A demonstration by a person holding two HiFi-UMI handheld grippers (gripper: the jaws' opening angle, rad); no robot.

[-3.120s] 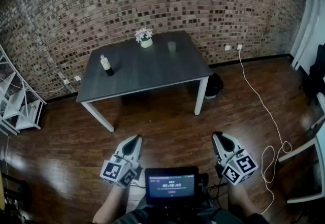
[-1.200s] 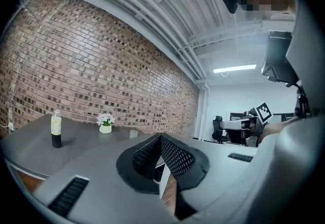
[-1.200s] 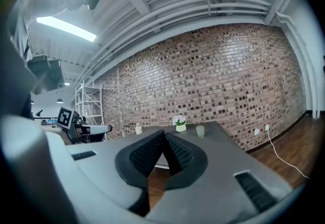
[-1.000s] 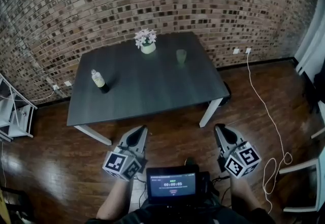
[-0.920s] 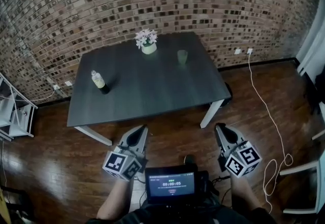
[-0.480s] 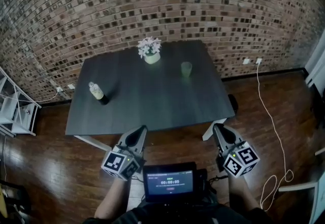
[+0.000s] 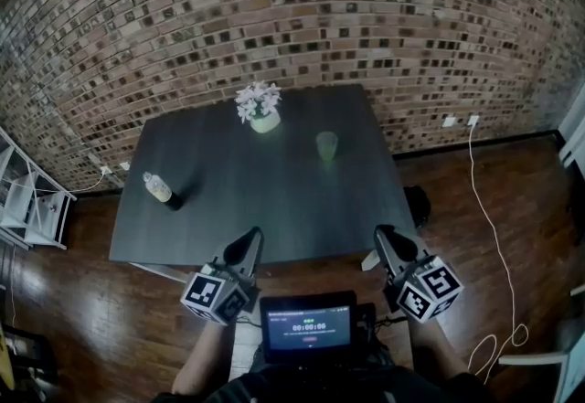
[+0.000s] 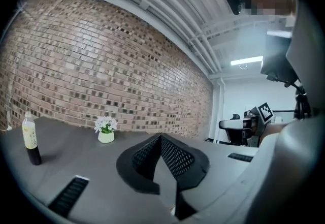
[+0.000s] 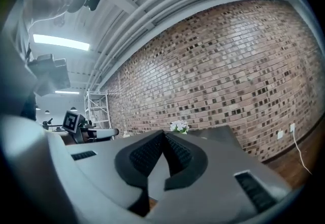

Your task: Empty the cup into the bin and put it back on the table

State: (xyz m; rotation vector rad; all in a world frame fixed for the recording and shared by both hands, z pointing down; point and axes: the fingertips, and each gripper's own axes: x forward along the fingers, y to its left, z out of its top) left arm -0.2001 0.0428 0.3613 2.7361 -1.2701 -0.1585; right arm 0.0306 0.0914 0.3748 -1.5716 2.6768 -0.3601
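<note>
Two tongs point level at the counter's near edge, the left tongs (image 7: 252, 237) and the right tongs (image 7: 381, 234), each closed tip to tip with nothing between the pads, and a small screen (image 7: 308, 328) sits between the wrists. On the dark counter (image 7: 274, 205) a bottle (image 7: 161, 190) stands upright near the left edge, the cup (image 7: 326, 145) stands upright right of centre toward the far edge, and a flowerpot (image 7: 260, 111) sits by the far edge, left of the cup. Off the right edge a dark bin (image 7: 417, 206) shows partly on the floor, and a brick wall (image 7: 292, 17) rises behind the far edge.
</note>
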